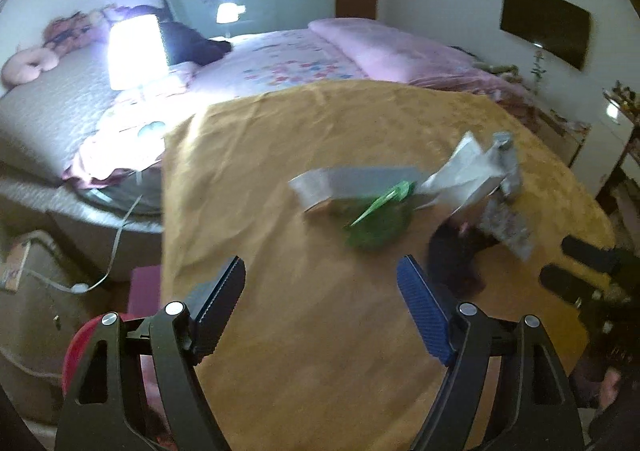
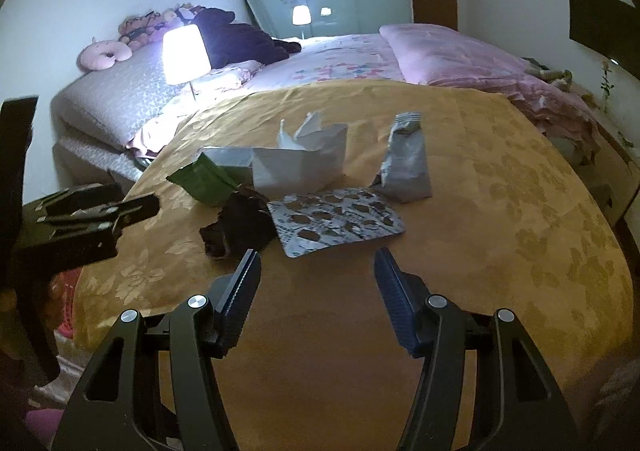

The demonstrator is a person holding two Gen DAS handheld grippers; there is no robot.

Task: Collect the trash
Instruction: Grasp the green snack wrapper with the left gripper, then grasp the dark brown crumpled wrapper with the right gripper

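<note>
Both claws, left claw (image 1: 320, 289) and right claw (image 2: 318, 283), apart over yellow tablecloth (image 2: 500, 211), bed (image 2: 352, 55) beyond.

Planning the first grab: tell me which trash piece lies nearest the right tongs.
The flat silver blister pack, lying just ahead of the open right tongs. The pouch, white paper and green packet sit farther back.

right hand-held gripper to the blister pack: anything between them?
Nothing. In the right wrist view only bare gold tablecloth separates the open right hand-held gripper from the blister pack; the black wrapper lies left.
</note>
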